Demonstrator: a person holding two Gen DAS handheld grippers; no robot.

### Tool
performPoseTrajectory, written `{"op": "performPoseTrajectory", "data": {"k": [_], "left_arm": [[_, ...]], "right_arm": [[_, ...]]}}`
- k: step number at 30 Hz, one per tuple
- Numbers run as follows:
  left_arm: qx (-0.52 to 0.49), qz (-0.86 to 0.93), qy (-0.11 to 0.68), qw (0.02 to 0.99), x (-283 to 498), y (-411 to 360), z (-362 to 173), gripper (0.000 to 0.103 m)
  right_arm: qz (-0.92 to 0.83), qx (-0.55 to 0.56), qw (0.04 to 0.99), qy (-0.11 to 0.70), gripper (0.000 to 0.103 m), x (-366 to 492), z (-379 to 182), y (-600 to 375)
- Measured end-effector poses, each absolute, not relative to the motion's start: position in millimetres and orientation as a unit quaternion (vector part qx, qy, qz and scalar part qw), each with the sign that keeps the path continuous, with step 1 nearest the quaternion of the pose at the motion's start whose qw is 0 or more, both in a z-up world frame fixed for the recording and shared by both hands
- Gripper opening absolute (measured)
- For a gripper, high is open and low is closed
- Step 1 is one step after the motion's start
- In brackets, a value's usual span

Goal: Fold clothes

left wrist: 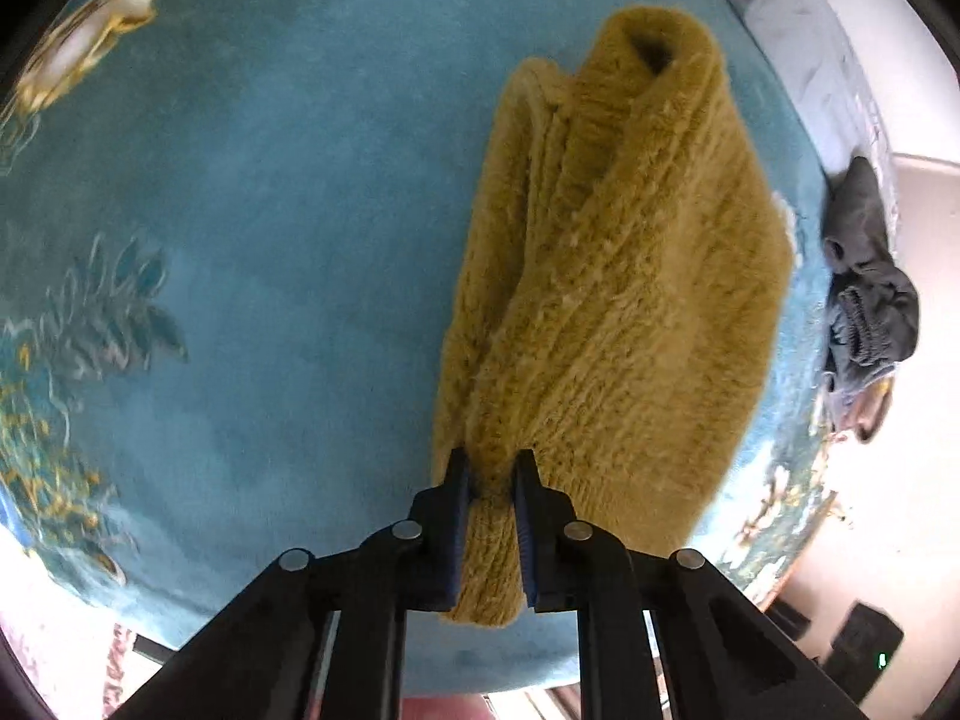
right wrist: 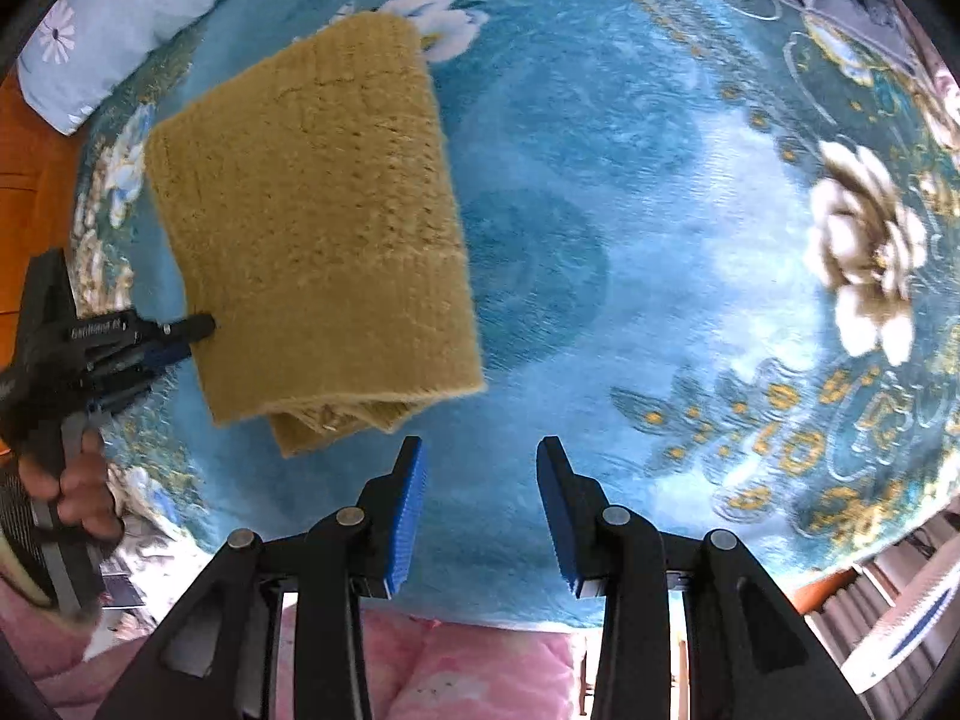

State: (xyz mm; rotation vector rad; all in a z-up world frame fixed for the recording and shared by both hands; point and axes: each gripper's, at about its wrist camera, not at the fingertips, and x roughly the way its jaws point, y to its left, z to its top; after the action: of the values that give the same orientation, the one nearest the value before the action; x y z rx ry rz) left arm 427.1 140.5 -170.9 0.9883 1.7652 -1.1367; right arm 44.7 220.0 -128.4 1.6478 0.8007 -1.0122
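Left wrist: folded sweater lengthwise, away from hand-held gripper.

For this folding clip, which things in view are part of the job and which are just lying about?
In the job:
- mustard knitted garment, folded
- left gripper, shut on its edge
- right gripper, open, holding nothing

Lying about:
- grey crumpled garment
- light blue pillow
- pink bedding
- blue floral blanket underneath

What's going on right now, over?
Left gripper clamped on the folded mustard sweater. Right gripper open, empty, above the blue bedspread. Grey garment lies off to the side, nothing blocking.
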Motion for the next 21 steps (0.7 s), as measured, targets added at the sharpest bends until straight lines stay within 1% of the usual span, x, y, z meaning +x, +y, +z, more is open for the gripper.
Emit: {"op": "performPoseTrajectory", "data": {"k": [2, 3, 5, 6, 7, 9, 12, 13, 16, 18, 19, 20, 21], "left_arm": [[0.402, -0.442, 0.697, 0.396, 431.8, 151.3, -173.4, 0.015], [0.41, -0.436, 0.697, 0.395, 434.0, 156.6, -177.0, 0.015], [0.416, -0.424, 0.701, 0.395, 438.4, 161.4, -184.3, 0.015], [0.415, -0.421, 0.703, 0.394, 440.3, 161.9, -186.0, 0.016], [0.411, -0.418, 0.708, 0.393, 442.2, 160.8, -185.7, 0.018], [0.395, -0.412, 0.723, 0.389, 448.4, 157.8, -182.1, 0.02], [0.376, -0.411, 0.734, 0.389, 462.5, 154.6, -168.6, 0.033], [0.372, -0.412, 0.733, 0.393, 467.3, 154.0, -163.3, 0.035], [0.353, -0.411, 0.733, 0.411, 487.0, 153.3, -145.4, 0.039], [0.34, -0.403, 0.734, 0.428, 499.8, 152.6, -135.3, 0.04], [0.333, -0.399, 0.735, 0.436, 504.1, 152.1, -131.5, 0.04], [0.324, -0.396, 0.736, 0.443, 508.0, 151.6, -127.8, 0.04], [0.315, -0.392, 0.739, 0.449, 510.9, 151.2, -124.4, 0.04]], "right_arm": [[-0.411, 0.691, 0.504, 0.316, 0.04, 48.4, -134.0, 216.4], [-0.407, 0.697, 0.503, 0.309, 0.043, 49.6, -138.9, 214.5], [-0.4, 0.716, 0.493, 0.289, 0.045, 50.0, -152.7, 211.1], [-0.399, 0.725, 0.487, 0.278, 0.048, 48.8, -159.7, 209.8], [-0.399, 0.734, 0.481, 0.267, 0.055, 47.2, -167.0, 208.4], [-0.399, 0.748, 0.469, 0.246, 0.06, 43.8, -181.2, 205.5], [-0.393, 0.765, 0.461, 0.218, 0.06, 41.0, -200.3, 199.8], [-0.389, 0.769, 0.46, 0.211, 0.06, 41.5, -205.6, 197.8], [-0.379, 0.778, 0.462, 0.193, 0.06, 46.6, -216.3, 192.4], [-0.375, 0.78, 0.465, 0.185, 0.059, 51.7, -216.8, 190.8], [-0.375, 0.781, 0.464, 0.185, 0.05, 54.3, -216.3, 190.0], [-0.376, 0.78, 0.462, 0.189, 0.044, 56.9, -215.4, 189.0], [-0.376, 0.78, 0.461, 0.193, 0.04, 58.8, -214.5, 187.8]]}}
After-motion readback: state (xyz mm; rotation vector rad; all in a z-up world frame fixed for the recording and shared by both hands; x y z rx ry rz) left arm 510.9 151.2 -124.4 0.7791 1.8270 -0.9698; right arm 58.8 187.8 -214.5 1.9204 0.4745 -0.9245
